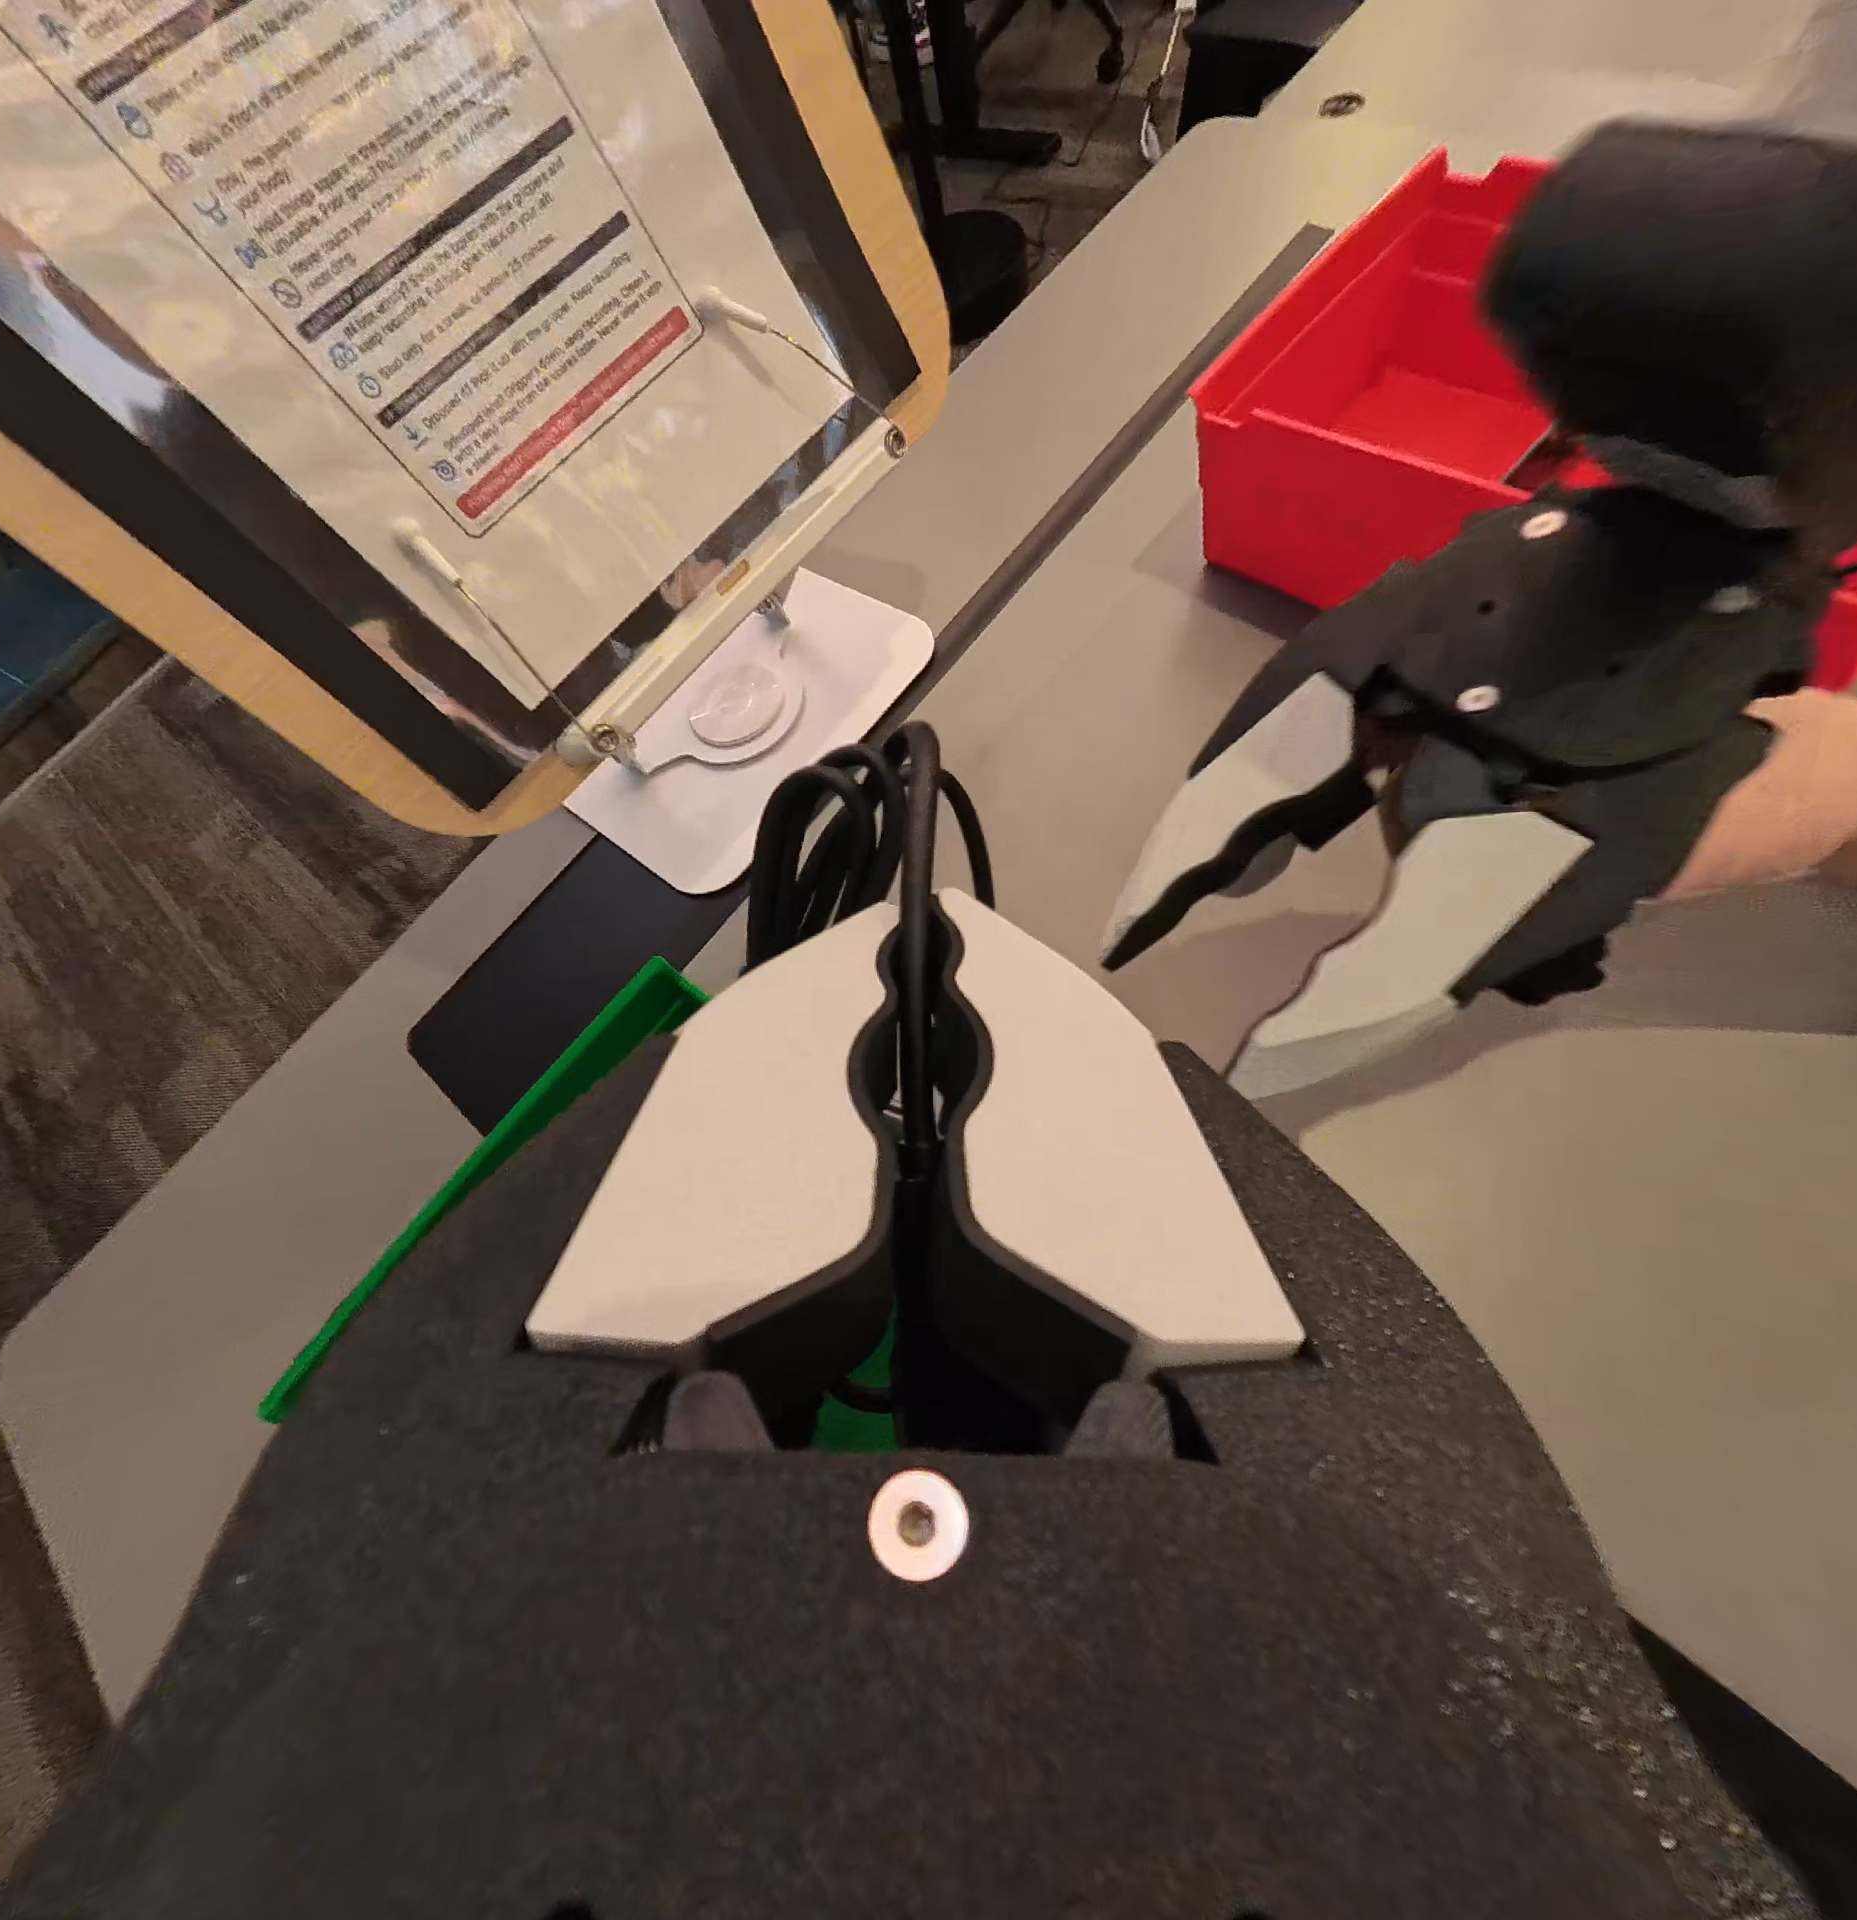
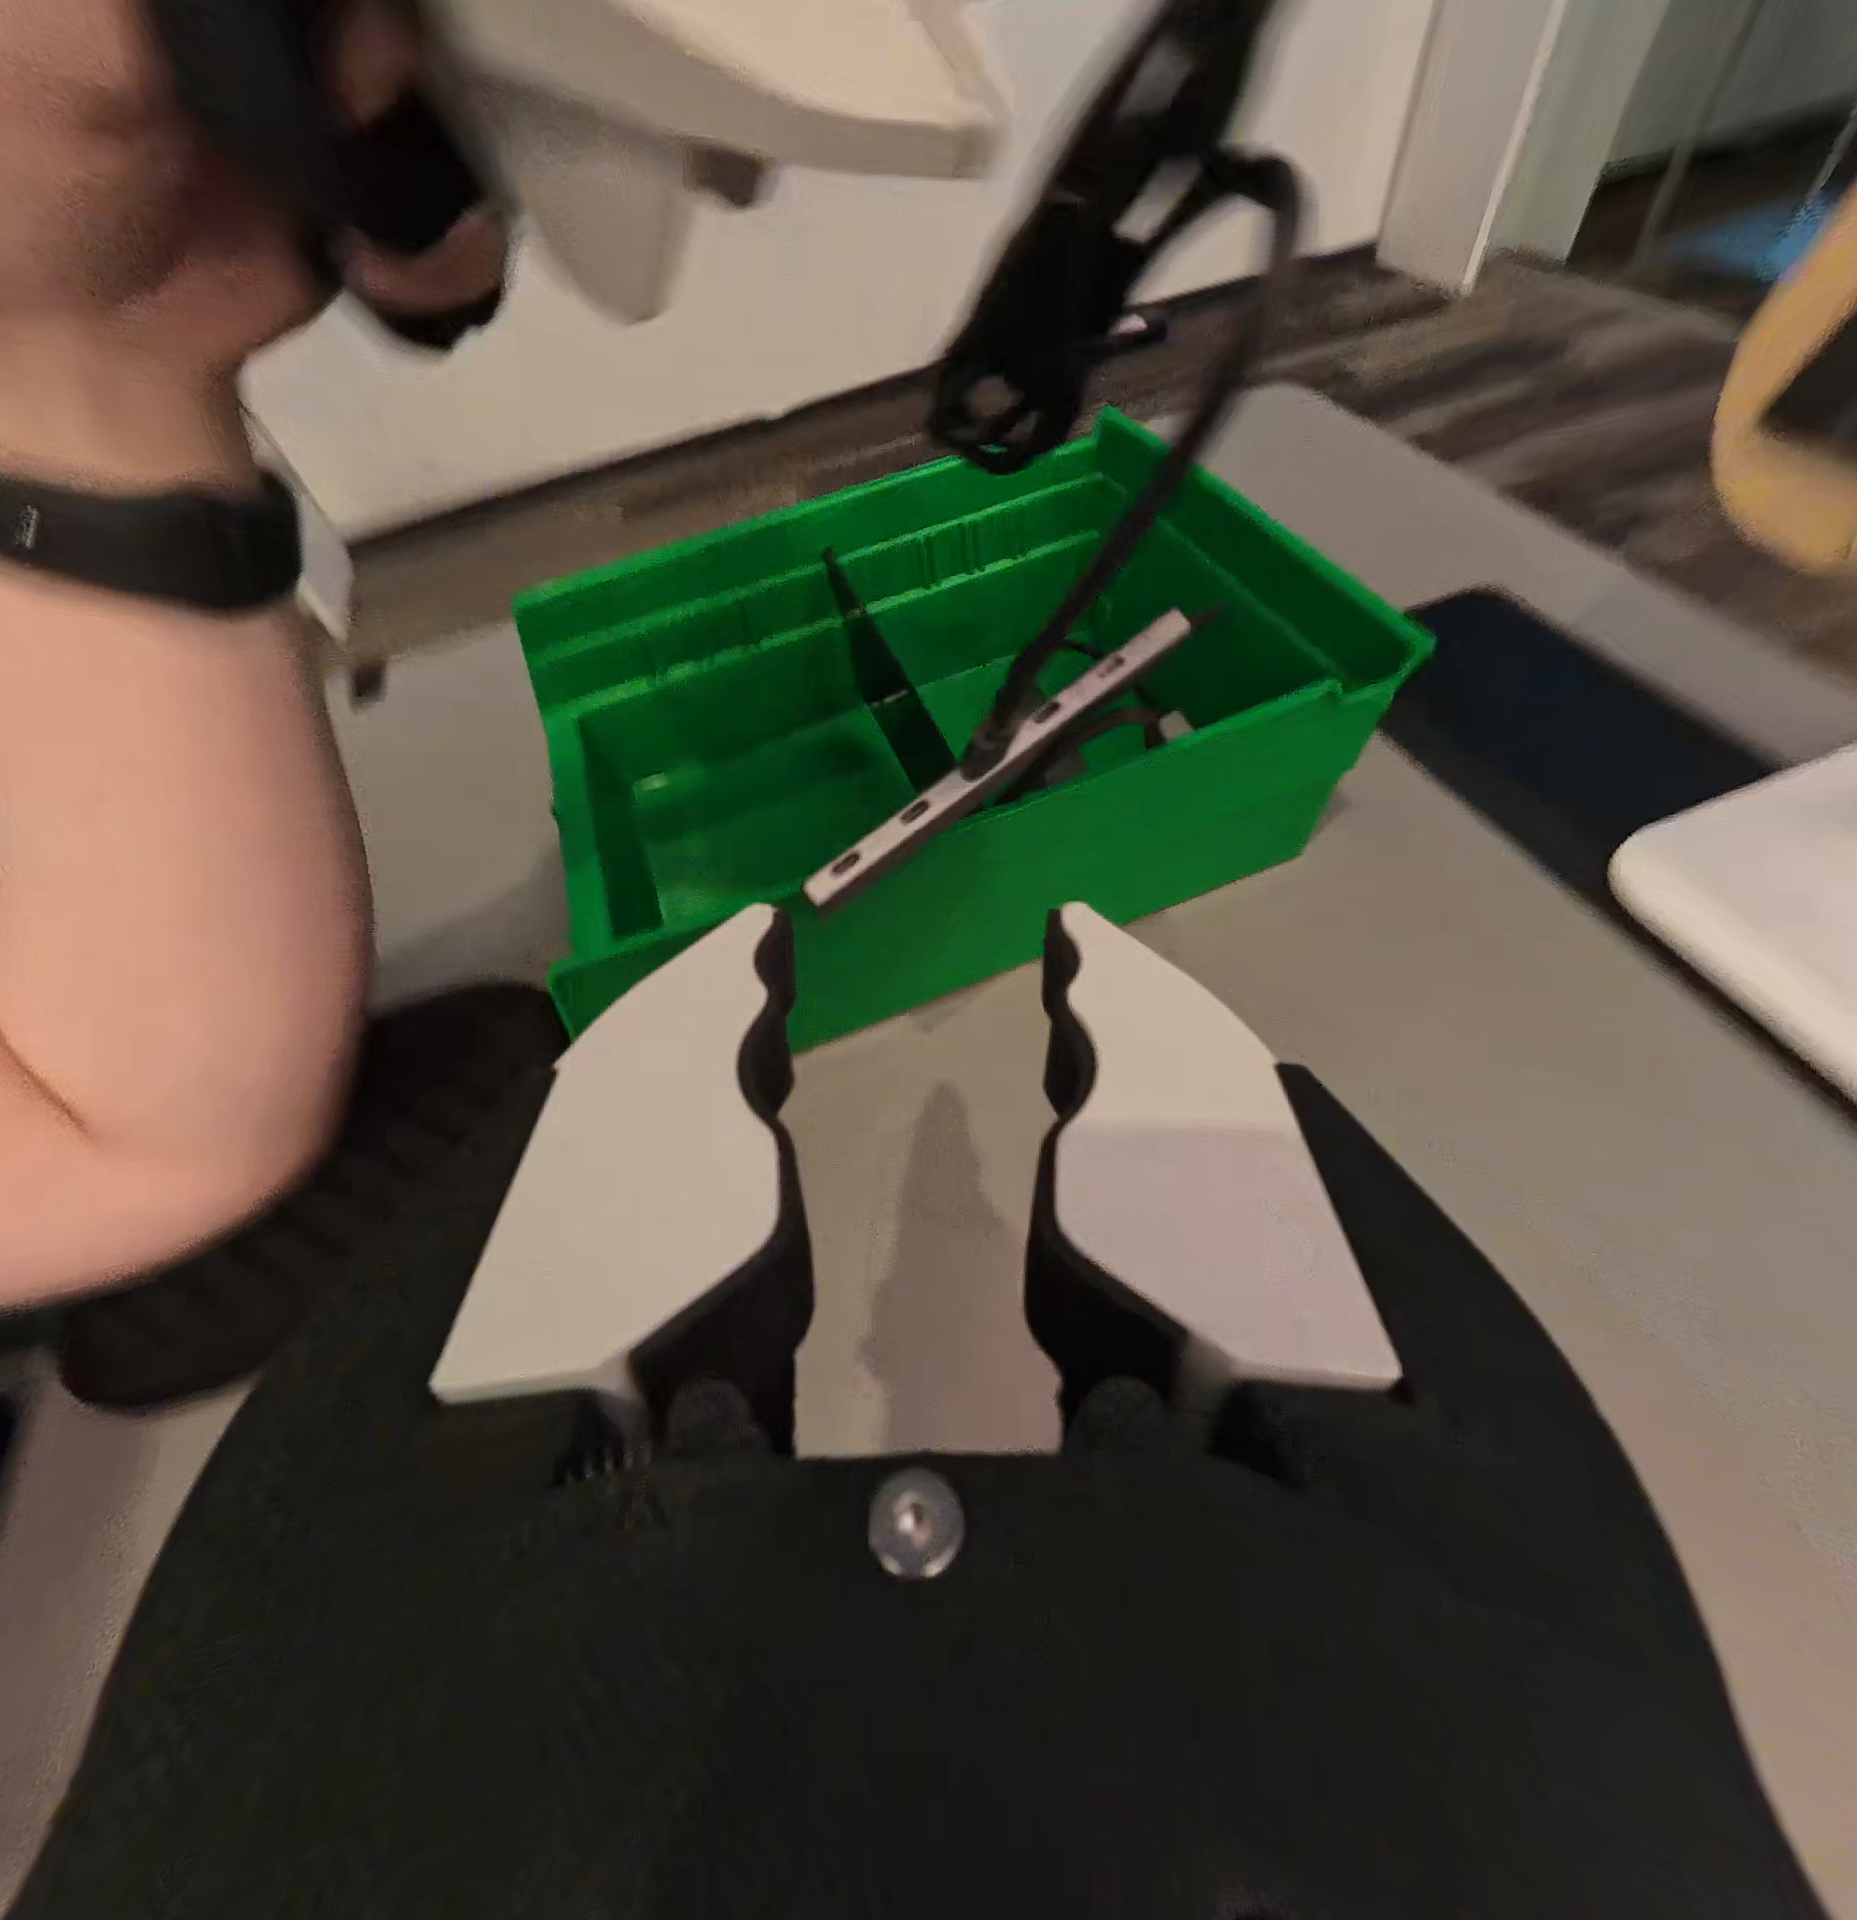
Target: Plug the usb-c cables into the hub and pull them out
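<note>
My left gripper [image 1: 919, 920] is shut on a black cable [image 1: 908, 810], whose coiled loops stand up just past the fingertips. In the right wrist view that cable [image 2: 1142, 530] runs down from a hanging coil [image 2: 997, 405] into a port of the grey hub [image 2: 991, 769]. The hub is tilted, with its low end over the front wall of the green bin [image 2: 1111, 862]. I cannot tell whether it rests on the wall. My right gripper [image 2: 913, 925] is open and empty, low over the table just in front of the bin. It also shows in the left wrist view [image 1: 1288, 977], open.
A red bin [image 1: 1360, 416] stands at the back right. A framed sign on a white base [image 1: 778, 717] stands behind the green bin's edge [image 1: 488, 1174]. A white plate-like base [image 2: 1776, 904] is at the right. A person's arm [image 2: 124, 831] fills the left. My right fingertips sit around 10 centimetres from my left ones.
</note>
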Action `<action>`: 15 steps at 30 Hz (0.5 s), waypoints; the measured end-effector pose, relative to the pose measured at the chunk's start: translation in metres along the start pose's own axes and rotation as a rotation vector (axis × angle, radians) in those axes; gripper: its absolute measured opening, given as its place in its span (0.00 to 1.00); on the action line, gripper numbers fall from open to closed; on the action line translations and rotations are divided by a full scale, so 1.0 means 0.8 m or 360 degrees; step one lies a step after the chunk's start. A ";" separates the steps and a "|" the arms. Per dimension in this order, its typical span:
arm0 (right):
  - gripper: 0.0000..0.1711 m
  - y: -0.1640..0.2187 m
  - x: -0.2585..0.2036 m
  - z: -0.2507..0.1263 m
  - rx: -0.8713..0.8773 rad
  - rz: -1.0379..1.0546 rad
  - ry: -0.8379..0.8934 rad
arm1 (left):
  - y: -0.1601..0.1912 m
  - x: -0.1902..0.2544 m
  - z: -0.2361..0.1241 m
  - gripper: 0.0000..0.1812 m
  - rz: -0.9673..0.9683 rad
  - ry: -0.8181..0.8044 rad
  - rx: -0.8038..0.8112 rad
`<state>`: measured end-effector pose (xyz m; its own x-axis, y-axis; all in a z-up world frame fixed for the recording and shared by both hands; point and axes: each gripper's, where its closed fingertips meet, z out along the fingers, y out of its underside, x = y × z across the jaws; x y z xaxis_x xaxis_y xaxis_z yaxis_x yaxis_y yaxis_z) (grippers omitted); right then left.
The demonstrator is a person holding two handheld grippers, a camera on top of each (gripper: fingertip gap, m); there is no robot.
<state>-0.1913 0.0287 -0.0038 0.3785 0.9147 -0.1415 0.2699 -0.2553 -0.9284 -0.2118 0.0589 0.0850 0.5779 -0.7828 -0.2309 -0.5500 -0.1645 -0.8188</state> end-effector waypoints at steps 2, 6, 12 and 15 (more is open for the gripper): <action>0.30 0.001 0.004 0.015 0.0048 0.0338 -0.0077 | -0.002 0.003 0.001 0.00 0.0002 -0.0003 -0.0003; 0.36 -0.008 -0.003 0.045 0.0171 0.0777 -0.0242 | -0.004 0.004 -0.002 0.00 -0.0007 -0.0011 0.0003; 0.32 0.042 0.008 0.086 -0.0213 0.0792 -0.0062 | -0.008 0.015 -0.002 0.00 0.0018 0.0020 0.0001; 0.06 0.040 0.013 0.086 -0.0154 0.0775 -0.0078 | -0.011 0.026 0.003 0.00 0.0036 0.0035 -0.0014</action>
<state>-0.2393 0.0518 -0.0590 0.4397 0.6951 -0.5688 0.1540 -0.6823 -0.7147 -0.1940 0.0456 0.0863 0.5520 -0.7994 -0.2373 -0.5681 -0.1522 -0.8087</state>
